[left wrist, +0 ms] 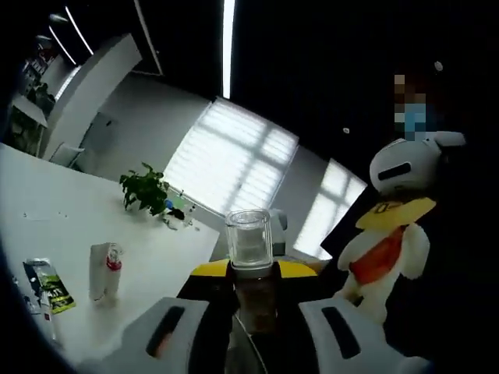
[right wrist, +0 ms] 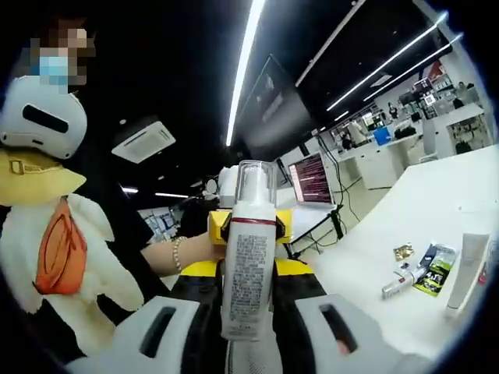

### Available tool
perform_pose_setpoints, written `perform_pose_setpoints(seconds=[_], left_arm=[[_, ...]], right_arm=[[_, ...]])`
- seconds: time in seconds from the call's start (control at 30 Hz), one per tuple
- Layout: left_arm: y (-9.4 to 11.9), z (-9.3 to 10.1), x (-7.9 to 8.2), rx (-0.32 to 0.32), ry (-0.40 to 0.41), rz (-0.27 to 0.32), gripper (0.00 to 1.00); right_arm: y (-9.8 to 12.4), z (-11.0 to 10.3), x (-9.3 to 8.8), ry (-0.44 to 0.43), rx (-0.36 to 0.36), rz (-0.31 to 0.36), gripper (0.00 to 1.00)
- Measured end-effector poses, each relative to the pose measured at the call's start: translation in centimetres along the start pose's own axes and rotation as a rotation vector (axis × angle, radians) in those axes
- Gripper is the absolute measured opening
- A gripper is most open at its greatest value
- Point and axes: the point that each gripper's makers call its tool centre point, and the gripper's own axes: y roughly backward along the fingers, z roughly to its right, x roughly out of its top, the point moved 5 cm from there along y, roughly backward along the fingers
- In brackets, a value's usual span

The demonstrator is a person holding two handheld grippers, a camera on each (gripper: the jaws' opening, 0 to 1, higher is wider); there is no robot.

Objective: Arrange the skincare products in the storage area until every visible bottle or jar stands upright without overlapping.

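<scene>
In the left gripper view a white table (left wrist: 70, 226) runs along the left, with a green sachet (left wrist: 48, 284) lying flat near its edge, a white tube (left wrist: 105, 270) standing beside it and a potted plant (left wrist: 146, 189) further back. The left gripper (left wrist: 253, 323) is raised well above the table, its jaws closed on a bottle with a clear cap (left wrist: 249, 257). In the right gripper view the right gripper (right wrist: 248, 323) is likewise clamped round a white pump bottle (right wrist: 248, 269), held upright in the air; on the table to the right a small tube (right wrist: 399, 280) lies on its side near a tall white tube (right wrist: 468, 269). Both bottles look mid-carry; next each needs lowering onto bare table, upright and apart.
</scene>
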Motion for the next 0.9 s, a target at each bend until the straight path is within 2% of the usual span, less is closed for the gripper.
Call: perform_pose_setpoints(seconds=[0.1,0.17,0.23,0.3,0.33,0.4,0.5,0.53,0.63,0.67,0.73,0.83,0.9], left_arm=[[-0.3,-0.3,0.2,0.012,-0.007,-0.002,0.14],[-0.6,-0.6,0.2,0.041,-0.008,0.007,0.14],[-0.9,-0.9,0.5,0.082,0.010,0.037,0.14],[-1.3,-1.1,0.9,0.120,0.080,0.084,0.15],[-1.6,-1.2,1.0,0.136,0.083,0.101,0.16],[-2.0,-1.5,1.4,0.186,0.066,0.128,0.16],[-2.6,-2.1,1.7,0.293,0.092,0.176,0.18],[-2.7,-2.3,1.6,0.330,0.098,0.198,0.18],[-2.9,-3.0,1.0,0.445,0.120,0.256,0.19],[-3.0,-3.1,0.7,0.471,0.120,0.260,0.19],[-3.0,-3.3,0.2,0.522,0.105,0.258,0.19],[-3.2,-3.6,-0.3,0.589,0.115,0.271,0.16],[-3.3,-3.8,-0.4,0.657,0.103,0.298,0.15]], right_arm=[[0.1,0.4,0.1,-0.005,-0.073,-0.017,0.22],[0.2,0.9,0.3,0.033,-0.130,-0.023,0.22],[0.4,1.2,0.8,0.046,-0.169,-0.002,0.22],[0.7,1.6,1.3,0.074,-0.210,0.011,0.21],[0.9,1.8,1.5,0.081,-0.234,0.012,0.21],[1.2,2.3,1.9,0.100,-0.283,0.015,0.21],[1.9,3.3,2.6,0.173,-0.407,0.004,0.21],[2.2,3.7,2.9,0.213,-0.468,-0.012,0.21],[2.5,4.4,2.8,0.300,-0.560,-0.068,0.21],[2.7,4.8,2.7,0.354,-0.605,-0.102,0.21],[2.4,5.0,2.4,0.410,-0.650,-0.145,0.21],[2.4,5.1,2.1,0.467,-0.708,-0.171,0.21],[2.6,5.7,2.0,0.511,-0.760,-0.180,0.21]])
